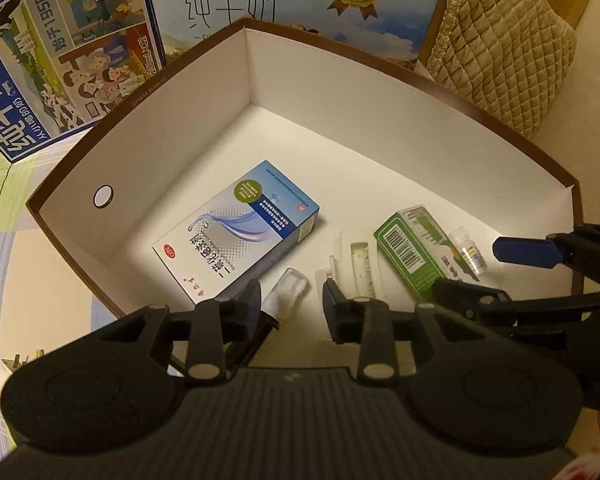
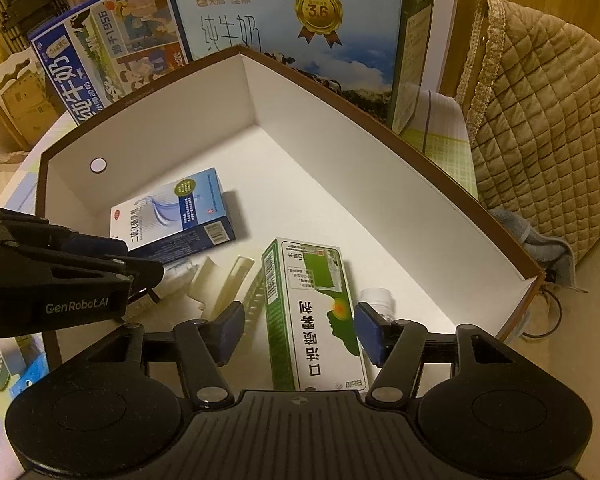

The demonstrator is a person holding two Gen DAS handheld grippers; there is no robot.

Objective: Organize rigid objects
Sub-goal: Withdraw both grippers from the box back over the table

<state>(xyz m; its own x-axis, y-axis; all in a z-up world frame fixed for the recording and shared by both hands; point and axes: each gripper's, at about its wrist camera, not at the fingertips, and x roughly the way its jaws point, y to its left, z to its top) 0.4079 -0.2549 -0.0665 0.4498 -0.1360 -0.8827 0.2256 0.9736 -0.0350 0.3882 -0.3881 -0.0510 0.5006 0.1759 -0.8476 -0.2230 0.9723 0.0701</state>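
A white box with a brown rim (image 1: 340, 46) (image 2: 380, 114) holds a blue-and-white medicine carton (image 1: 236, 232) (image 2: 172, 216), a green-and-white carton (image 1: 416, 256) (image 2: 312, 312), a cream plastic tray piece (image 1: 356, 260) (image 2: 224, 284), a clear cap (image 1: 286, 290) and a small white bottle (image 1: 468, 250) (image 2: 376, 300). My left gripper (image 1: 292, 306) is open and empty, just above the clear cap and the plastic piece. My right gripper (image 2: 300, 330) is open, its pads on either side of the green carton without touching it.
Two milk cartons (image 1: 60, 56) (image 2: 300, 28) stand behind the box. A quilted tan cover (image 1: 508, 48) (image 2: 548, 128) lies to the right, with a blue cloth (image 2: 532, 236) below it. A patterned tablecloth (image 1: 4, 184) shows at the left.
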